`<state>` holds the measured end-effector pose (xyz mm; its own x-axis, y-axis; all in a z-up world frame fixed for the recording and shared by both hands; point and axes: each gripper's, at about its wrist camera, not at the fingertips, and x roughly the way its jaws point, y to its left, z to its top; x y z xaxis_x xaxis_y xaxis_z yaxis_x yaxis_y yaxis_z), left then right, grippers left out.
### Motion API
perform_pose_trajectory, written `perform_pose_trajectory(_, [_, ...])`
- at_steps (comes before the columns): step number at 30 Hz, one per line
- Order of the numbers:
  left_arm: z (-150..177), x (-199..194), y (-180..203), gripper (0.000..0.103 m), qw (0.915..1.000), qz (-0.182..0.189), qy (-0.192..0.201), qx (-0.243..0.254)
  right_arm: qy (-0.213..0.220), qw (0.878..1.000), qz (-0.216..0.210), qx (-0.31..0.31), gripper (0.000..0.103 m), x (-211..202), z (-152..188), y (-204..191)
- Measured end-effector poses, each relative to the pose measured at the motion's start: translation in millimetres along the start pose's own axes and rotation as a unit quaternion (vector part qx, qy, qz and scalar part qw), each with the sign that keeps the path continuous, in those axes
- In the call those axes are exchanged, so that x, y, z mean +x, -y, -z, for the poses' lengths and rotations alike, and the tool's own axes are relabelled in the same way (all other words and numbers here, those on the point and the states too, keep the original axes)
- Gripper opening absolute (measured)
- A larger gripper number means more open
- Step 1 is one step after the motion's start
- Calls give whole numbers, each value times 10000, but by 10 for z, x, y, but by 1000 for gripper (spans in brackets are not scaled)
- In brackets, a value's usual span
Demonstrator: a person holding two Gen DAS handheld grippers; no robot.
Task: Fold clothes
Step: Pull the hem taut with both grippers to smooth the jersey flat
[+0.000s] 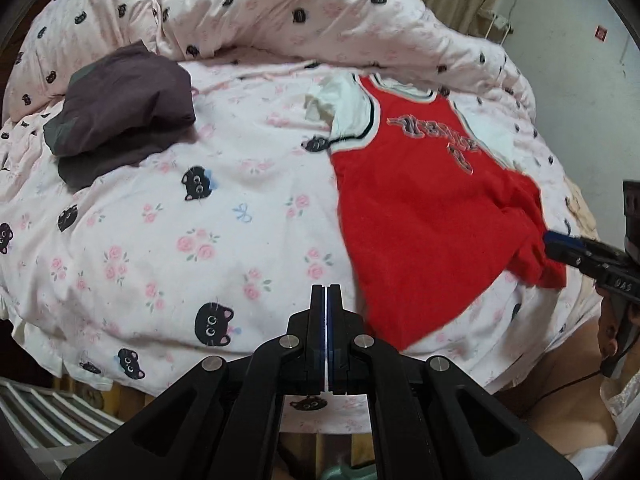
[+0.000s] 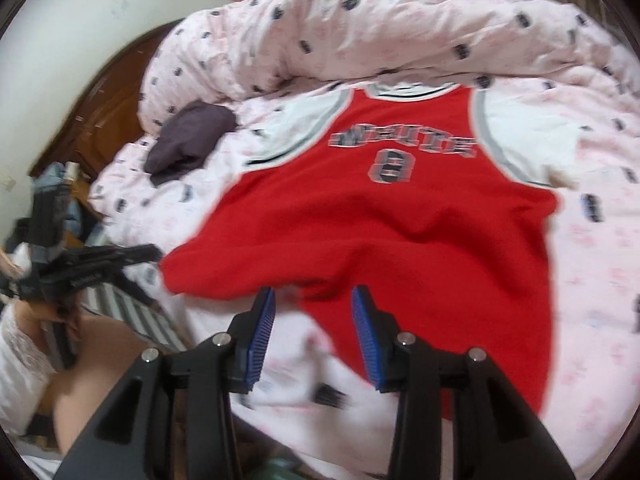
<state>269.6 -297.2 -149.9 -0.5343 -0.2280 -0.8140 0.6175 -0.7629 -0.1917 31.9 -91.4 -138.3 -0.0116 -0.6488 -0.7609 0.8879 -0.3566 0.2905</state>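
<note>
The left gripper [image 1: 327,292] had its fingers [image 1: 318,308] clenched flat together with nothing between them, poised above the cat-and-rose printed bedsheet [image 1: 160,240] near the bed's front edge. The right gripper [image 2: 314,300] had its blue-padded fingers [image 2: 362,312] released and parted, no cloth pinched between them; the jersey's lower hem lay just ahead of and under the gap. In the left wrist view, the right gripper's tip stood at the jersey's bunched lower corner; whether it touched could not be told.

The red jersey [image 2: 380,232], sleeveless with grey-and-white trim, block lettering and a numeral on the chest, lay face up on the bed, neck toward the far side, its hem rumpled and uneven toward the grippers. White fabric [image 1: 344,108] showed at both armholes.

A dark purple-grey folded garment [image 1: 124,108] rested well apart from the jersey, toward the head of the bed. Behind both, a heaped quilt [image 1: 280,12] in matching print ran along the far side. The right wrist view was motion-blurred.
</note>
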Motion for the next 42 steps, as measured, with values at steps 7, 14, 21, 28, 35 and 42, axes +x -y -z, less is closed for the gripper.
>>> perform_pose_trajectory(7, [104,108,195,37,9995,21,-189,266,-331,9961,817,20,46,-262,172,471])
perform_pose_trajectory(14, [174,359,286,50,9988,-111,-360,305,-621,9911,1114,389,47,-333,325,918])
perform_pose_trajectory(21, [201,486,425,51,9984,-59,-361,432,-1005,9852,1246,618,47,-250,498,1137])
perform_pose_trajectory(28, [184,508,427,39,9990,-94,-256,348,-1119,9858,1204,358,9,-141,480,1035])
perform_pose_trajectory(35, [188,397,475,6,9980,-183,-369,478,-1135,9825,1468,130,5,-364,476,893])
perform_pose_trajectory(42, [161,172,423,6,9979,-77,-586,266,-1145,9823,1449,313,5,-774,429,1021])
